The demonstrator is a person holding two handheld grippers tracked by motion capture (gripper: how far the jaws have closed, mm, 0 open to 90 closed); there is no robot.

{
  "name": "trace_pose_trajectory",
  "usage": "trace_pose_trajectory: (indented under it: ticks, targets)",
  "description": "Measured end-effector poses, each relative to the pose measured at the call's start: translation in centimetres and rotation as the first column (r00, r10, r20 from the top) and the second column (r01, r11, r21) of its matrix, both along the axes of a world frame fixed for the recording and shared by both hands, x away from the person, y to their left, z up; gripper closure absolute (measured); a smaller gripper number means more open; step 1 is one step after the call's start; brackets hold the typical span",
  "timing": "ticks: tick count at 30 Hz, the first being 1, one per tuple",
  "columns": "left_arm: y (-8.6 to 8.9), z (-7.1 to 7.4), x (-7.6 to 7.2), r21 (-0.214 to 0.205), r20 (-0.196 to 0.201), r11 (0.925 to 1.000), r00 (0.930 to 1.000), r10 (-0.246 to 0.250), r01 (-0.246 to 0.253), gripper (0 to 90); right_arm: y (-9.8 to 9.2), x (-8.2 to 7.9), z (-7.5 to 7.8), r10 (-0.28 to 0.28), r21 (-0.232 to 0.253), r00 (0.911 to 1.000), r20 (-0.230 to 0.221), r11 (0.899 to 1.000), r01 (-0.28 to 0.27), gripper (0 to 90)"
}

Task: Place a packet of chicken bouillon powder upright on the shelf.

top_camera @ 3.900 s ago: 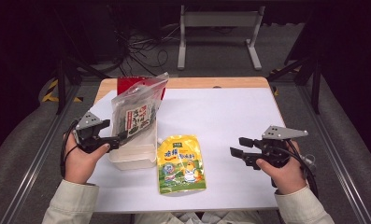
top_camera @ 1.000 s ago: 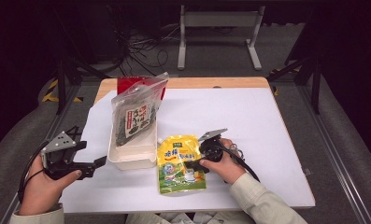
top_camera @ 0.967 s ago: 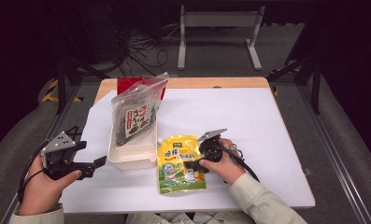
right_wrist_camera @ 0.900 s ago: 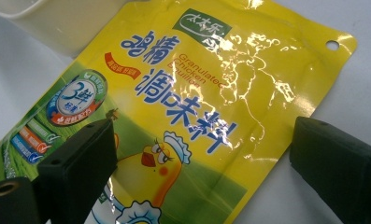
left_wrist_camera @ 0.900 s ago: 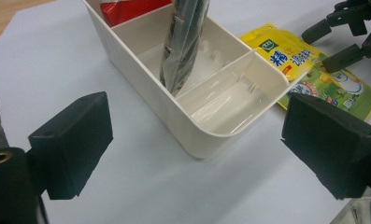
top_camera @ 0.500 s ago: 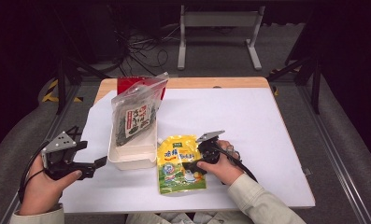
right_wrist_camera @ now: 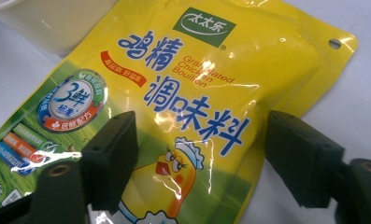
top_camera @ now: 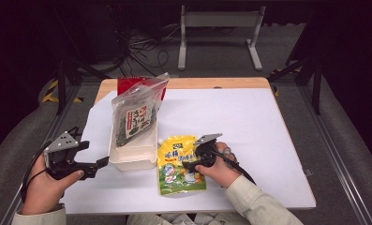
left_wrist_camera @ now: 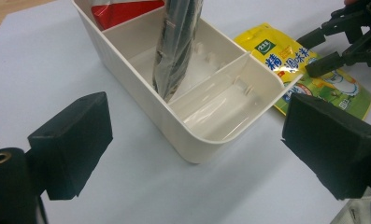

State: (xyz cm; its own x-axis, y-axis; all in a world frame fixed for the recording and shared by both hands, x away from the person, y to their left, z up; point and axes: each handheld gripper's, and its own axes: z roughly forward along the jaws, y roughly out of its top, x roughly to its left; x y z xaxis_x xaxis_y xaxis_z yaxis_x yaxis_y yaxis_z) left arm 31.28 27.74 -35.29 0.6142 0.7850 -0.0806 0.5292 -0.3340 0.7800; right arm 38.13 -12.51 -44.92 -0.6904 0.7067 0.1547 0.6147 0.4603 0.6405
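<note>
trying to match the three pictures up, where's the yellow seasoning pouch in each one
High view: yellow seasoning pouch lies flat at lower centre, right of the white divided box.
Left gripper view: upper right, behind the box's far corner.
Right gripper view: across most of the picture.
Shared landmark: the white box beside it.

Yellow-green pouch (top_camera: 181,165), cream tray (top_camera: 133,157)

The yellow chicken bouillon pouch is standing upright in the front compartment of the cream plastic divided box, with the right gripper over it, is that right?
Not quite. The yellow chicken bouillon pouch lies flat on the white table sheet beside the cream plastic divided box, whose front compartment is empty. The high view shows this. The right gripper is over it, its jaws having just been closing.
</note>
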Motion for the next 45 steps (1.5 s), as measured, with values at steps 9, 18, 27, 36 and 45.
trace_pose_trajectory:
  ticks: [9, 18, 27, 36, 45]
  targets:
    - [-0.3, -0.1, 0.0, -0.003, -0.004, 0.9999, 0.9999, -0.011, 0.011, 9.2, -0.2, -0.1, 0.1, 0.031, 0.009, 0.9991, -0.03, 0.999, -0.031, 68.3]
    - [-0.7, -0.1, 0.1, 0.003, -0.004, 0.9997, 0.9997, -0.025, 0.025, 9.4, -0.3, -0.2, 0.2, 0.051, 0.021, 0.9985, -0.021, 0.998, -0.051, 75.6]
    - [-1.0, 0.0, 0.1, -0.003, -0.005, 0.9995, 0.9995, -0.032, 0.032, 9.3, -0.7, -0.7, 0.6, 0.057, 0.007, 0.9984, -0.005, 0.998, -0.057, 78.2]
    - [-2.0, 0.2, 0.2, -0.003, 0.011, 0.9985, 0.9984, -0.055, 0.055, 9.4, -2.1, -1.2, 2.2, 0.043, 0.019, 0.9979, 0.048, 0.999, -0.044, 80.0]
    - [-3.7, 0.0, 0.4, 0.009, 0.011, 0.9948, 0.9948, -0.102, 0.101, 9.8, -2.9, -2.1, 4.0, 0.06, 0.023, 0.9904, 0.124, 0.998, -0.063, 81.4]
